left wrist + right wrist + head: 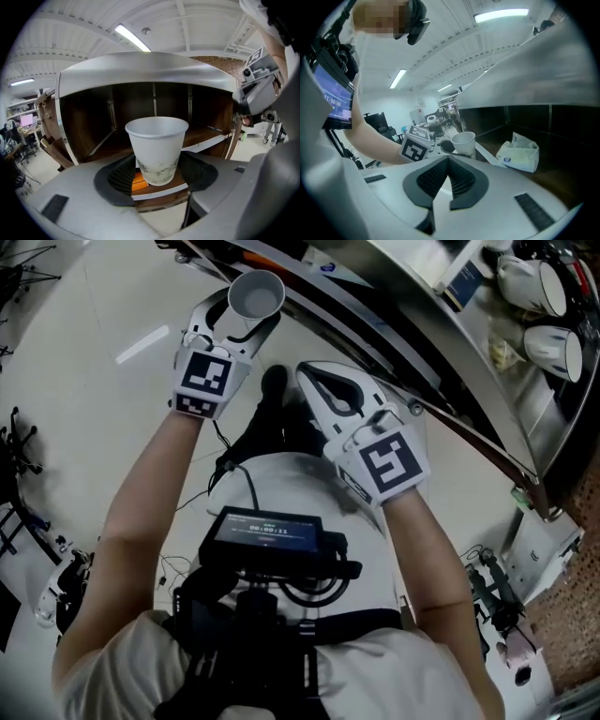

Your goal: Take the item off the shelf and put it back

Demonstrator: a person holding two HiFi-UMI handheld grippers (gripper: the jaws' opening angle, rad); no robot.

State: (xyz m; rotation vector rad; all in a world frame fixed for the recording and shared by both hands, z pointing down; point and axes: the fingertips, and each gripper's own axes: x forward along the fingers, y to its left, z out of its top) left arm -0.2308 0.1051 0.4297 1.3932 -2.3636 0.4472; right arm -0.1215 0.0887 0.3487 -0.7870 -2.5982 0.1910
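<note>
the left tool [242, 322] [157, 177] is clamped on a white paper cup [256, 293] [157, 146], its dark ribbed pads pressing the cup's lower half from both sides. the cup stands upright with its mouth open upward, held right at the front edge of the dark wooden shelf [149, 70], just over the white-edged counter [208, 137] inside it; whether its base touches that board cannot be told. the right tool [330, 395] [449, 182] is drawn back beside the left one, nearer the person's body, its jaws pressed together with nothing between them. from the right gripper view the paper cup [463, 142] shows beyond those jaws, and a white tissue pack [518, 153] lies further in on the counter [553, 180], apart from the cup. two white mugs [536, 282] sit on a shelf level at the head view's upper right.
</note>
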